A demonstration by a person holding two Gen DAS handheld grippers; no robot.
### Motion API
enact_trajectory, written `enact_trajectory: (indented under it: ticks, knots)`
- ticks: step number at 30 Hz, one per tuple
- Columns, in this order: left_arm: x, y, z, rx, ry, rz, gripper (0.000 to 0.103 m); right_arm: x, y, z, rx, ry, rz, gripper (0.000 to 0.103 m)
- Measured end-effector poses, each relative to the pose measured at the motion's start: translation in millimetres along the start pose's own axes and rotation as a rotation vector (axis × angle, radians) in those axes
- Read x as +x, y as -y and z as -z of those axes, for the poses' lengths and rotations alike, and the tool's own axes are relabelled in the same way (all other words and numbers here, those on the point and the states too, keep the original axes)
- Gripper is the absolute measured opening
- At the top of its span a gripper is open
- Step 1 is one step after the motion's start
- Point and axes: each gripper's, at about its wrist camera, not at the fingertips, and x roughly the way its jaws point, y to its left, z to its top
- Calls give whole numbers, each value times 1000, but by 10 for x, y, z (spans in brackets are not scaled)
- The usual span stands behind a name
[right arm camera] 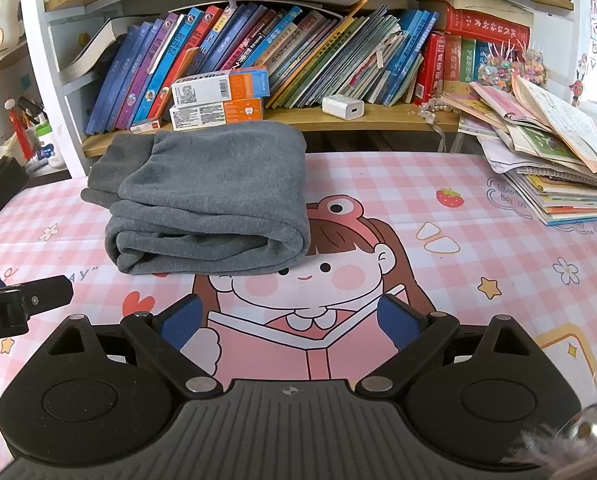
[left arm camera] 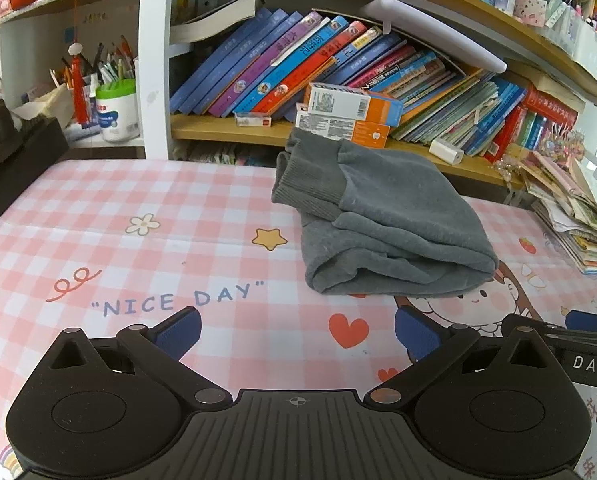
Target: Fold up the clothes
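Grey clothes (right arm camera: 206, 196) lie folded on the pink checked tablecloth (right arm camera: 398, 176), at eleven o'clock from the right gripper (right arm camera: 290, 322); left gripper (left arm camera: 296, 334) sees them at one o'clock. Both jaws gape, empty.

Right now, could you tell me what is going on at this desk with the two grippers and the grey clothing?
A person holds two grippers over a pink checked tablecloth. The grey garment lies on it, already folded into a compact bundle near the bookshelf, ribbed cuffs at its left end. The left gripper and the right gripper both sit short of the garment, jaws open and holding nothing. Nothing touches the garment at this moment.
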Motion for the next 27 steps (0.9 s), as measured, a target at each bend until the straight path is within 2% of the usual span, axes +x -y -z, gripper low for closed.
enact_trajectory:
  ticks: [27]
  knots:
    - [7, 17, 21, 3, -15, 8, 103, -8, -12, 5, -5, -5, -5, 94]
